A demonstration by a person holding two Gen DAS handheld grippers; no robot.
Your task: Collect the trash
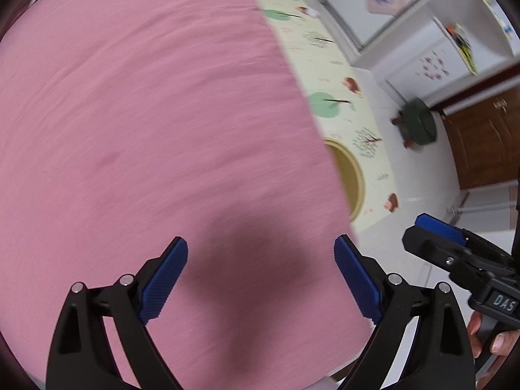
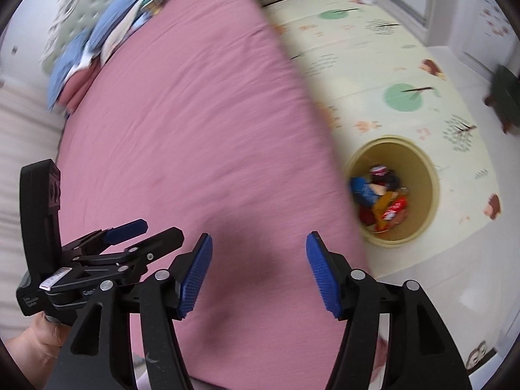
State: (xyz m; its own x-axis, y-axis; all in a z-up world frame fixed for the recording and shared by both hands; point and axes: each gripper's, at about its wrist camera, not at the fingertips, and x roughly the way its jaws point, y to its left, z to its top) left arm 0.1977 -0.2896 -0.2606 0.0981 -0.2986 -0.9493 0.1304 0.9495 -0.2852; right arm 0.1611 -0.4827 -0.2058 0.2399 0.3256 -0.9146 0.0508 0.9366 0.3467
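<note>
- white letters "das" on a small dark plate on the body of the right tool (image 1: 435, 230), seen from the left wrist view; plate sits at the lower right, just above the fingers of the holding hand.
- partial word beginning "geo", white on black, on the body of the left tool (image 2: 130, 227), seen from the right wrist view; the rest is hidden.
- small white print on the same body's lower left corner and a silver label: too blurred to read.
</note>
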